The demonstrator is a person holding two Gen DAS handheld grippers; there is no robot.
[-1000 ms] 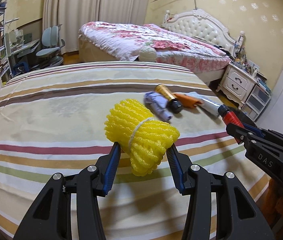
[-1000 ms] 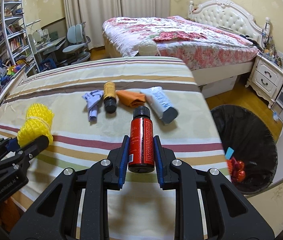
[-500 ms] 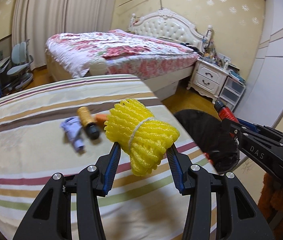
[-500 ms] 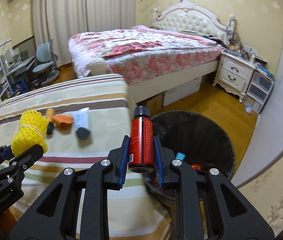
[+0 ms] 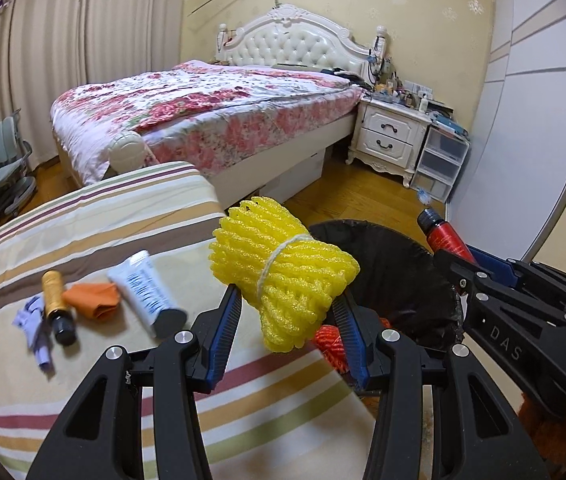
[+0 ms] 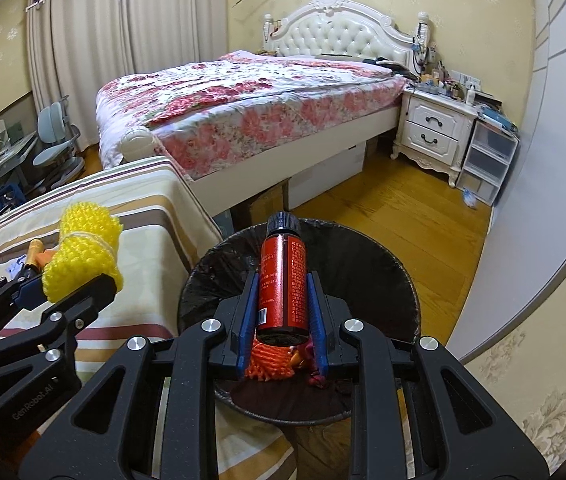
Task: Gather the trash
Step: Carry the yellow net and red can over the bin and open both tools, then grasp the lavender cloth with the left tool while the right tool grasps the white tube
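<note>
My left gripper (image 5: 289, 320) is shut on a yellow foam net bundle (image 5: 283, 276) tied with string, held above the striped bed's right edge beside the black-lined trash bin (image 5: 399, 276). It also shows in the right wrist view (image 6: 83, 256). My right gripper (image 6: 283, 312) is shut on a red bottle (image 6: 283, 280) with a black cap, held over the trash bin (image 6: 363, 264). The red bottle also shows in the left wrist view (image 5: 445, 236). Orange net trash (image 6: 271, 364) lies in the bin.
On the striped cover (image 5: 83, 360) lie a white tube (image 5: 145, 292), an orange cloth (image 5: 93, 300), a yellow bottle with a black cap (image 5: 54, 300) and a purple wrapper (image 5: 33, 330). A floral bed (image 5: 203, 108), a nightstand (image 5: 393, 136) and wooden floor lie beyond.
Both grippers have swung right from over the striped bed toward the trash bin, each still holding its item. The red bottle is now over the bin.
</note>
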